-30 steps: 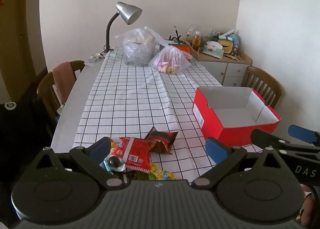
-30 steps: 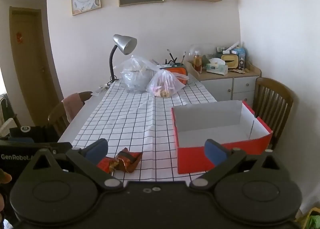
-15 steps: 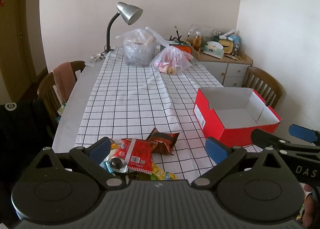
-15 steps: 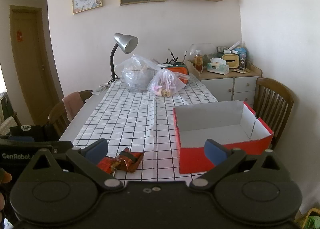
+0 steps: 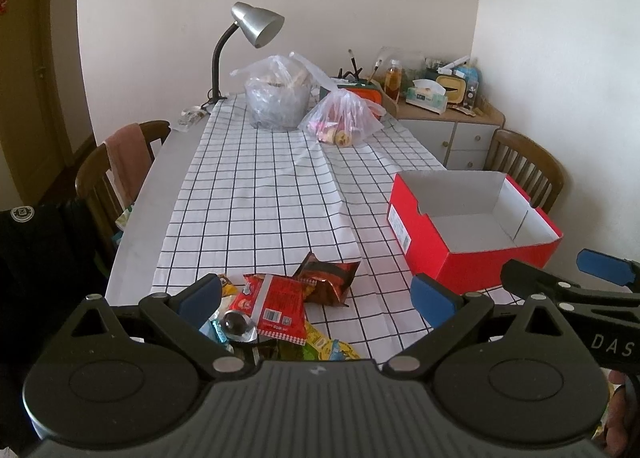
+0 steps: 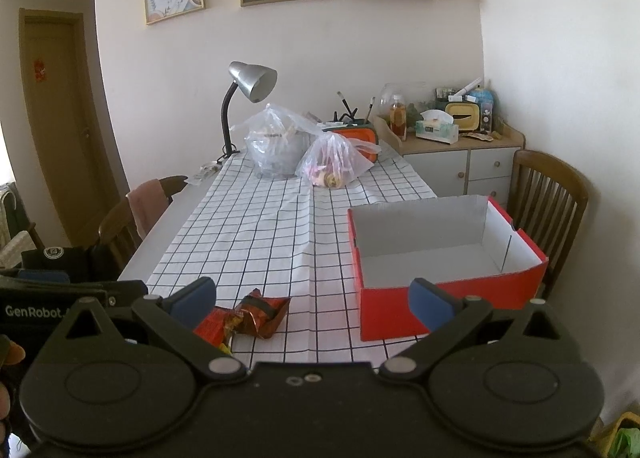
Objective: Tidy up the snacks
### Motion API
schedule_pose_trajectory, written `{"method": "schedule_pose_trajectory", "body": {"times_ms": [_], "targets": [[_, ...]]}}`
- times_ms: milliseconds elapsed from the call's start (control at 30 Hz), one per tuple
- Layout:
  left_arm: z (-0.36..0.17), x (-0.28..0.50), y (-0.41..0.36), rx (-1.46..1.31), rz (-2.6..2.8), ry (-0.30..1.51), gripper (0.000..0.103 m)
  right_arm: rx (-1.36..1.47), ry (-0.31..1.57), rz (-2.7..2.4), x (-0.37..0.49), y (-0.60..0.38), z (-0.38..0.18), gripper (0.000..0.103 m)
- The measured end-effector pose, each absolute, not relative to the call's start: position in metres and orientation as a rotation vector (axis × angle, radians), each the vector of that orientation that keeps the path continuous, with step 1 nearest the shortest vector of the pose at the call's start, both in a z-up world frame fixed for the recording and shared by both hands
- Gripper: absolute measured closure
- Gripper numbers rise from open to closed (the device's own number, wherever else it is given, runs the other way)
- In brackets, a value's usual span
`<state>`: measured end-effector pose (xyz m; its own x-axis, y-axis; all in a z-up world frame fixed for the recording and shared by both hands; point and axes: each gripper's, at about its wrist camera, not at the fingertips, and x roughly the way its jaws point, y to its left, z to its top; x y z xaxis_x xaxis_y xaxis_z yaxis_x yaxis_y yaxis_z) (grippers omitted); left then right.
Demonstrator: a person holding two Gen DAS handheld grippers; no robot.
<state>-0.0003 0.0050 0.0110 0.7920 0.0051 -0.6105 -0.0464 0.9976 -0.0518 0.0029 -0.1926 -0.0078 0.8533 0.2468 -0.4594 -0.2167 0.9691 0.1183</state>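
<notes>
A pile of snack packets lies at the near edge of the checked tablecloth: a red packet (image 5: 276, 308), a brown foil packet (image 5: 328, 278), a silver-wrapped sweet (image 5: 236, 324) and yellow packets (image 5: 328, 348). The brown packet also shows in the right wrist view (image 6: 256, 314). An empty red box (image 5: 472, 226) with a white inside stands to the right (image 6: 444, 254). My left gripper (image 5: 316, 294) is open and empty above the pile. My right gripper (image 6: 312, 296) is open and empty, between the packets and the box.
Two clear plastic bags (image 5: 280, 98) (image 5: 344, 120) and a silver desk lamp (image 5: 256, 24) stand at the table's far end. Wooden chairs stand at the left (image 5: 116, 166) and right (image 6: 548, 202). A cluttered cabinet (image 6: 456, 146) is behind.
Both grippers have drawn back and risen slightly, so the snacks and the box sit a little farther off. Both stay open. Nothing on the table has moved.
</notes>
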Motion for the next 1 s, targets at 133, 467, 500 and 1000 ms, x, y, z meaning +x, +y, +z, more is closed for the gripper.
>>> {"method": "schedule_pose_trajectory", "body": {"times_ms": [133,467,500,1000], "targets": [[0.01,-0.002,0.006,-0.064,0.03,0.656,0.002,0.061,0.491,0.245,0.003,-0.191,-0.007,0.0],[0.007,-0.009,0.006,-0.063,0.042,0.667,0.002,0.057,0.501,0.243,0.001,-0.189,-0.008,0.0],[0.006,-0.01,0.006,-0.063,0.043,0.671,0.002,0.056,0.502,0.244,0.001,-0.189,-0.009,0.0],[0.002,-0.022,0.013,-0.078,0.066,0.69,0.002,0.057,0.514,0.263,-0.009,-0.184,-0.01,0.0]]}}
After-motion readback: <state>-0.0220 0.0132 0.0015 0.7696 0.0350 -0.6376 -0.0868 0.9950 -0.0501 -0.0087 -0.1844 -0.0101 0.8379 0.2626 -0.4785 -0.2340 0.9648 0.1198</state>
